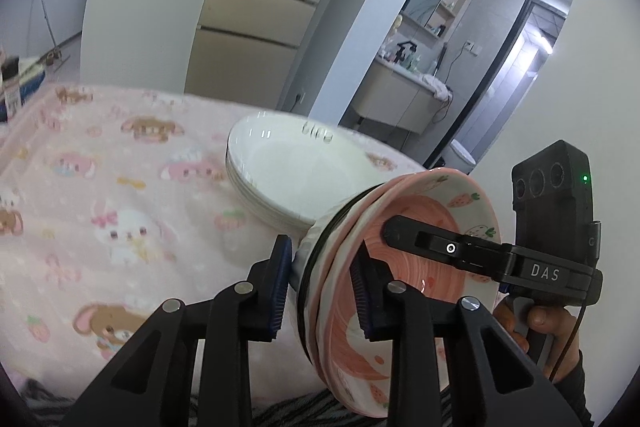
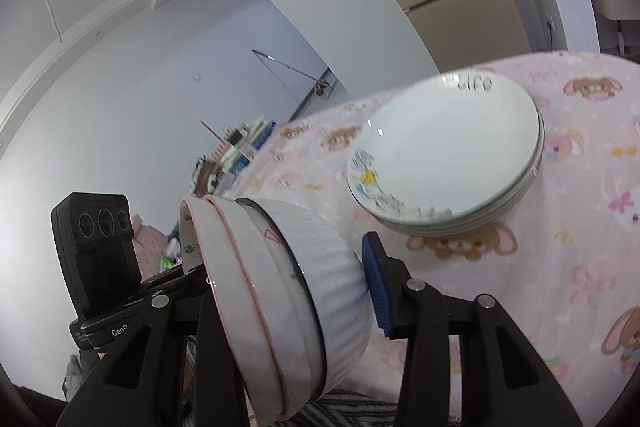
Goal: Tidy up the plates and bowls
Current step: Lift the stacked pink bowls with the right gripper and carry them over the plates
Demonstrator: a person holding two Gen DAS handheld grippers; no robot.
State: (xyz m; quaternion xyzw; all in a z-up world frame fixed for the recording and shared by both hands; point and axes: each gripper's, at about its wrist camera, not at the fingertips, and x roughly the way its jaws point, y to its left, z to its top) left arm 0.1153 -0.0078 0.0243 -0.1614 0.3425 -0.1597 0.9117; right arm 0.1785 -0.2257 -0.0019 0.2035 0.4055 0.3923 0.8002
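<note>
Left claw (image 1: pixel 322 287): jaws part-closed, clamped across the nested bowls (image 1: pixel 400 267), lower centre of frame. Right claw (image 2: pixel 292 291): same stack gripped from the opposite side. A hand (image 1: pixel 536 323) grasps the right claw's handle, lower right.

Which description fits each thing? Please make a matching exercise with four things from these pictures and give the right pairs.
Things:
1. stack of white plates
2. nested bowls
3. pink cartoon-print cloth
4. left gripper

Descriptions:
a. covers the table
b. tilted on their side, held off the table between both grippers
c. rests flat on the cloth, word printed on the top rim
d. one finger inside the pink bowl, the other outside the stack

Pairs: 1-c, 2-b, 3-a, 4-d
</note>
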